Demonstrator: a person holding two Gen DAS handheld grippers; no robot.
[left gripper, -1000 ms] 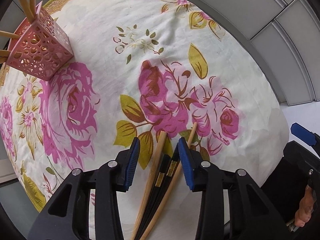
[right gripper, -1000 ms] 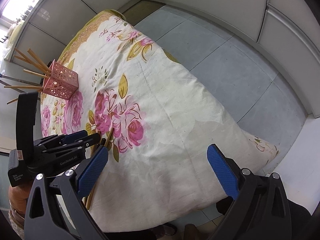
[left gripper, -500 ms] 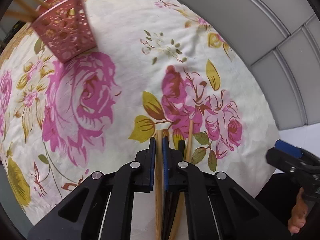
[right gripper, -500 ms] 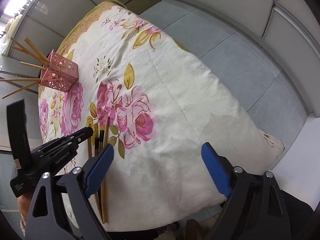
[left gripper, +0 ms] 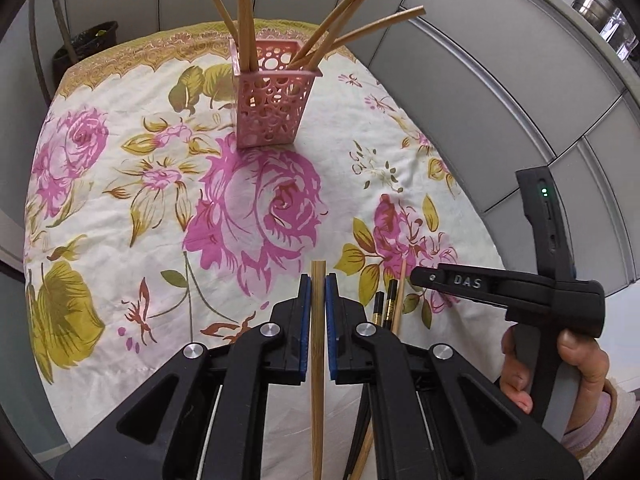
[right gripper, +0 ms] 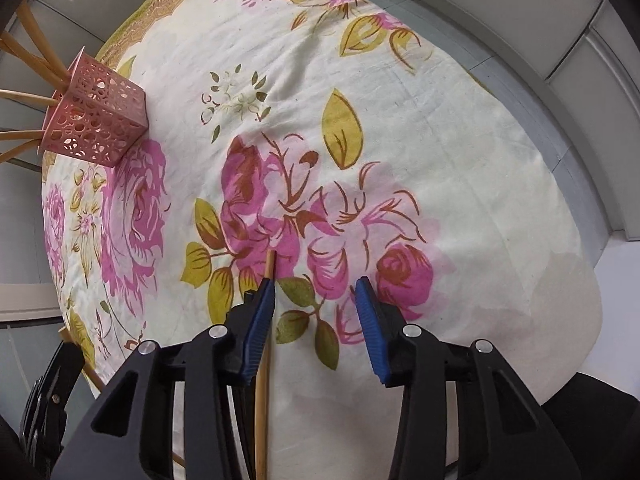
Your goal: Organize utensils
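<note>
Now the left gripper [left gripper: 318, 280] had its blue-padded fingers pressed onto a pale bamboo chopstick [left gripper: 318, 344], which ran straight between the pads, its blunt end poking out just past the fingertips. Ahead of it, a pink perforated plastic holder [left gripper: 272, 98] stood upright on the cream tablecloth printed with pink roses and olive leaves [left gripper: 168, 216], toward the far edge, with several more bamboo chopsticks [left gripper: 336, 20] fanning out of its top.

To the right of the held stick, two black chopsticks with gold bands [left gripper: 385, 304] and another bamboo chopstick [left gripper: 400, 292] lay side by side on the cloth, their near lengths hidden under the gripper body. The person's right hand [left gripper: 560, 364] was wrapped round the handle of the right gripper just beyond them.

In the right wrist view, the right gripper [right gripper: 316, 296] hung low over the cloth with its jaws spread wide, nothing between them. The lone bamboo stick [right gripper: 266, 320] there ran along the inner side of its left finger; whether it touched the pad could not be told. The pink holder [right gripper: 98, 120] sat well apart, at the upper left.
</note>
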